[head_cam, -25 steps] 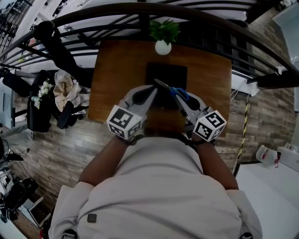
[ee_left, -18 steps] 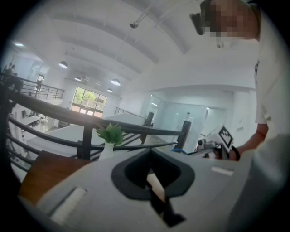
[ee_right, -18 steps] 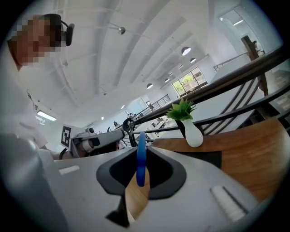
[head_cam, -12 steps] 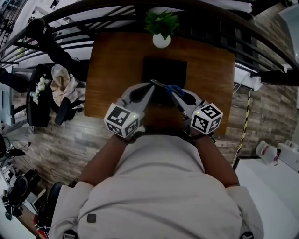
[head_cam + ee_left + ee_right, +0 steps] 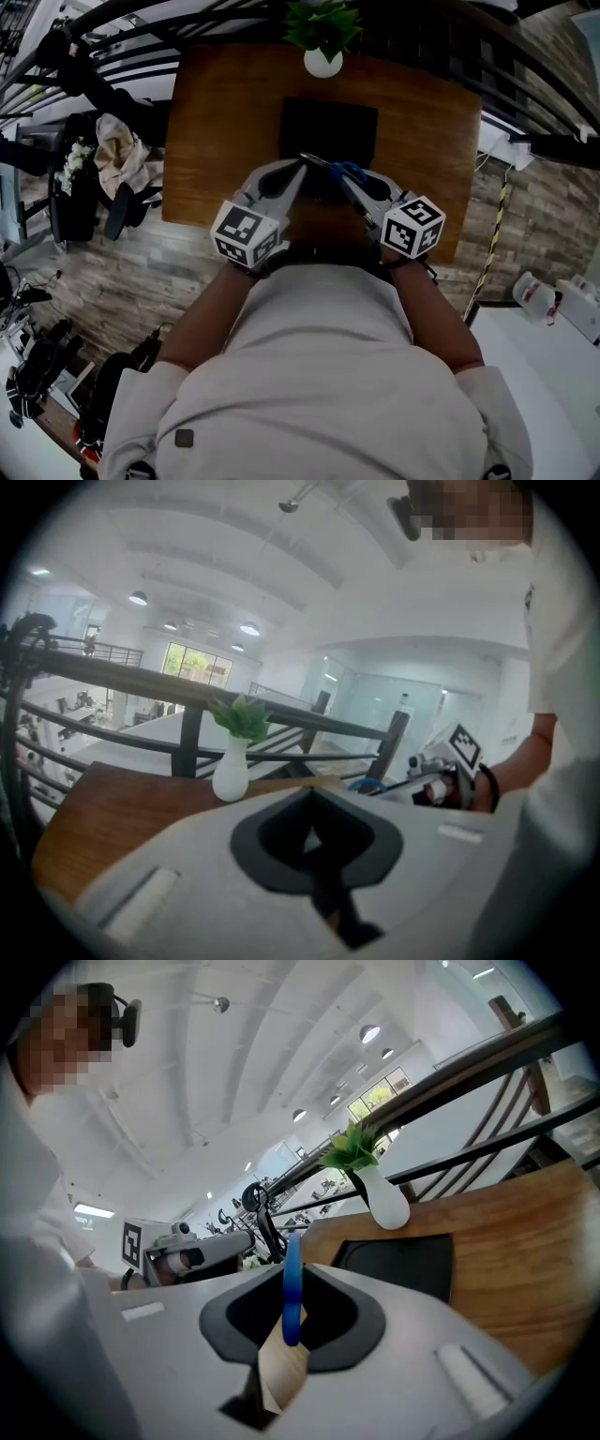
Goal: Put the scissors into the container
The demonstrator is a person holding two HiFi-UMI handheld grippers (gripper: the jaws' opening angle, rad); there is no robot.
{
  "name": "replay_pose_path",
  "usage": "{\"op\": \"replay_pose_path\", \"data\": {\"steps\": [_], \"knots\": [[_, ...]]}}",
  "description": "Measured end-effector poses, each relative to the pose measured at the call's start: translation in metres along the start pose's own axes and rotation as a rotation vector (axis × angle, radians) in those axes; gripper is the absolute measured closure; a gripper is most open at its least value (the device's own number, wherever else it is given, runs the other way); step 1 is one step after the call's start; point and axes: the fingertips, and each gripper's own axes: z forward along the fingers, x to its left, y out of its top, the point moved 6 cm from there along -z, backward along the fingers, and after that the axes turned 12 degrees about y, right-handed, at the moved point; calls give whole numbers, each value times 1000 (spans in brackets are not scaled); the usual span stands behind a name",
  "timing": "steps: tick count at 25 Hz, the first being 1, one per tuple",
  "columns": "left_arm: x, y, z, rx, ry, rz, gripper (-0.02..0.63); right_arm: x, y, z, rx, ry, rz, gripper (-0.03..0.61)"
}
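Scissors (image 5: 339, 170): blue-handled, off the counter (image 5: 225, 112), hanging over the near edge of the container (image 5: 328, 122). The blades point towards your left.
Right gripper (image 5: 352, 183): its fingers pinch the blue handle loop, which stands edge-on between them.
Container: black and shallow, on the wooden counter just this side of the white vase (image 5: 322, 62). Nothing shows inside it.
Left gripper (image 5: 292, 173): fingers pressed together with nothing between them. The tip sits close beside the blade tip; contact cannot be told.
Done: you have the scissors gripped and at the container.
Left: lower them inside the rim, spread the right fingers, and clear both grippers.
Progress: past halfway by my judgement, with only the placing still to do.
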Motion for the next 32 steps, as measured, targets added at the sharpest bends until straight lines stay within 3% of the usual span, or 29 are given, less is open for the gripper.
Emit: {"op": "replay_pose_path", "data": {"steps": [17, 27, 32], "knots": [[21, -71, 32, 121, 82, -34, 612, -61, -51, 15, 121, -3, 128, 522], [30, -104, 52, 168, 121, -78, 612, -90, -79, 31, 180, -27, 144, 522], [35, -114, 60, 186, 135, -96, 612, -108, -91, 36, 174, -41, 225, 520]]}}
